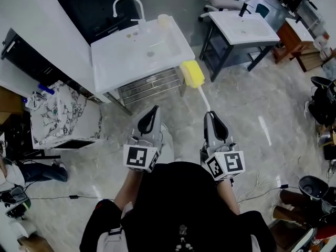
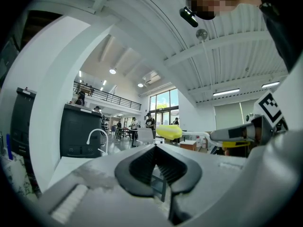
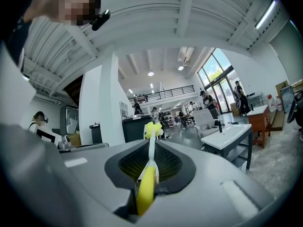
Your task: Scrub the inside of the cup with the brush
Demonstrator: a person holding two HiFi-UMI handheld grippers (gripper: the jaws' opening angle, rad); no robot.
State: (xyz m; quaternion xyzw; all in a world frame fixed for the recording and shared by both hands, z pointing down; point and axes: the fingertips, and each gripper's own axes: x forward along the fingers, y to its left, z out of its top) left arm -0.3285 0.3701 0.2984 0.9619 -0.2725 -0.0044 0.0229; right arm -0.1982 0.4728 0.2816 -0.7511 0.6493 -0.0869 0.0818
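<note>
— Start at the left. What's over there?

— In the head view, a block with a marbled black-and-white pattern (image 1: 63,114) stands on the floor. Just right of it is a white sink (image 1: 121,62) on a metal frame, with a curved white faucet (image 1: 128,4) at its back edge. A small pale cup (image 1: 164,20) sits on the back right corner of the sink top.

— And the left gripper (image 1: 151,114)?

— It's held out level in front of the person and points toward the sink. Its own view shows the dark pads meeting at the tip, so the claw is closed with nothing gripped.

— Where's the brush (image 1: 195,80)?

— In the right gripper (image 1: 211,115), clamped by the handle. The grip end is yellow and sits low between the jaws. A thin white stem runs forward from it to a chunky yellow sponge head. From above, the head hangs in front of the sink's right front corner, over the floor. It's well apart from the cup.

— Is it straight?

— In the right gripper view the stem runs up the middle of the jaws and the sponge sticks out past the tips.

— Anything further right?

— A second white sink (image 1: 244,28) on a dark frame. Beyond it there is furniture along the edge of the room, too small to name.
</note>
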